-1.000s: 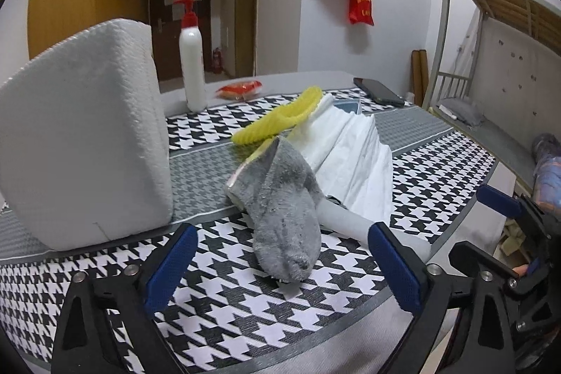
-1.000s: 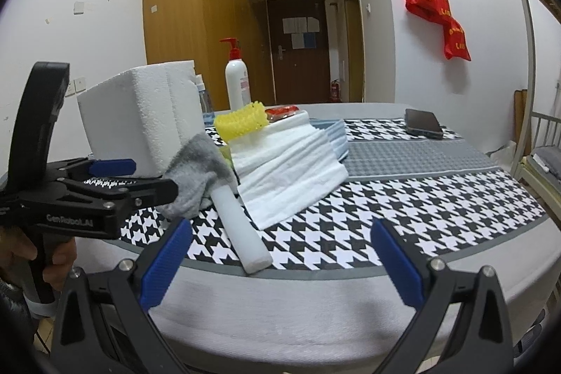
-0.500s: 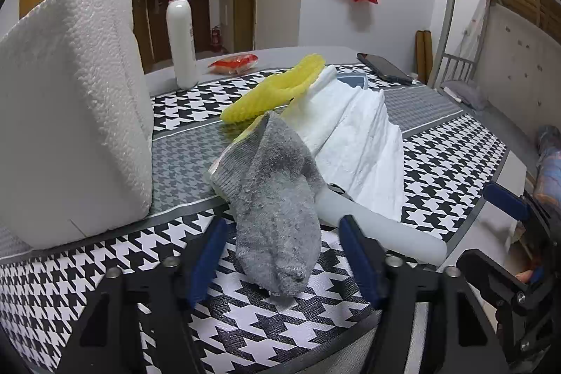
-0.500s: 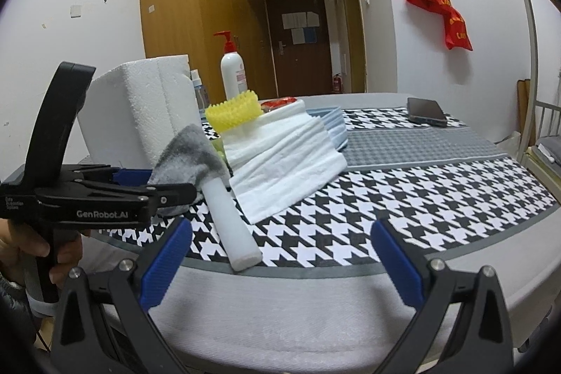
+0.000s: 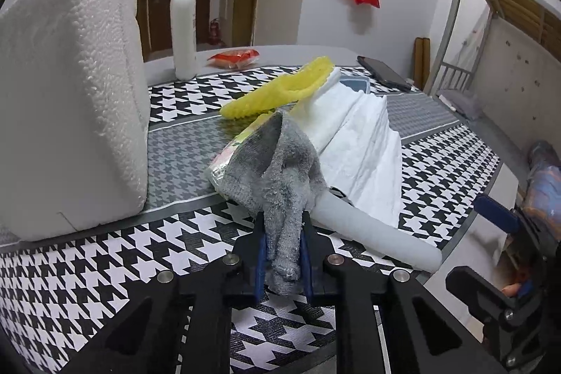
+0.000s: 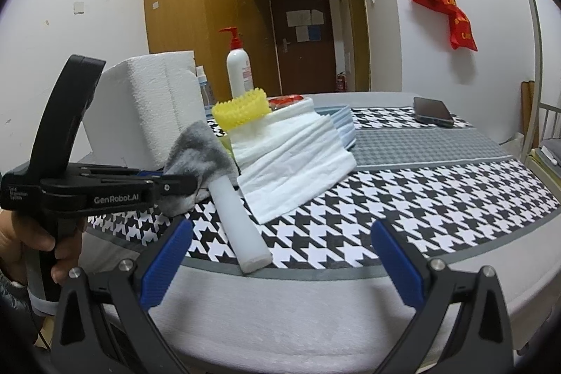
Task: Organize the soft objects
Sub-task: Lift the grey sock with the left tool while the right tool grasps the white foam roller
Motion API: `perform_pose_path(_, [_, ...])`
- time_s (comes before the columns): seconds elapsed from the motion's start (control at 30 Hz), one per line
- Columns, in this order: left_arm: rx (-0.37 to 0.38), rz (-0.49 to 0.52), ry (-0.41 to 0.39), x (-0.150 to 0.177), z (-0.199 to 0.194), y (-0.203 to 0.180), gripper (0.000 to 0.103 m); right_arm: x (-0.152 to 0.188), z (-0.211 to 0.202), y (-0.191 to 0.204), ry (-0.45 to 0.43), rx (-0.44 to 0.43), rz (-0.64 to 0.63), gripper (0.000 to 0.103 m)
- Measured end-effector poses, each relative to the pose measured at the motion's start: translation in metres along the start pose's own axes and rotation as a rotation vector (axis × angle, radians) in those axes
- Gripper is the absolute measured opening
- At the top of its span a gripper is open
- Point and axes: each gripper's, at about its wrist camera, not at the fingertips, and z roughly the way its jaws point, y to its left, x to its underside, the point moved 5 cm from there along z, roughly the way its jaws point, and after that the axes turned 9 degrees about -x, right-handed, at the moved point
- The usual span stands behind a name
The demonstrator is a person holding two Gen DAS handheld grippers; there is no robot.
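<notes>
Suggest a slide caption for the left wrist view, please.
Left gripper closing on a grey cloth beside a white foam tube on the checked table.

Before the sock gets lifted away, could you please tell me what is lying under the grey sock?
Under the grey sock a plastic-wrapped packet with yellow-green print peeks out at its left edge, and the white foam cylinder runs out beneath its right side. What else the sock covers cannot be seen.

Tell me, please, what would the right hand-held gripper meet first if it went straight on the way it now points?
Probably the houndstooth table mat, since the open right hand-held gripper points at its bare part beside the white foam rod; depth is unclear.
</notes>
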Motion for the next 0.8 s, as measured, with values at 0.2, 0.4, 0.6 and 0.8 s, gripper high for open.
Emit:
perform_pose_path(0.2, [0.028,0.006,-0.014,0.002,-0.009,0.0,0.017,0.002,0.005,0.006,0.014,-0.033,-0.003,0.103])
perform_pose_path(0.4, [0.038,0.007,-0.017,0.006,-0.013,0.004,0.017,0.004,0.01,0.011,0.032,-0.057,-0.034,0.103])
perform_pose_path(0.6, [0.051,0.018,-0.022,0.01,-0.017,0.004,0.017,0.004,0.018,0.014,0.072,-0.103,-0.064,0.094])
perform_pose_path(0.8, [0.054,0.019,-0.022,0.009,-0.019,0.007,0.017,0.005,0.024,0.017,0.112,-0.103,-0.1,0.075])
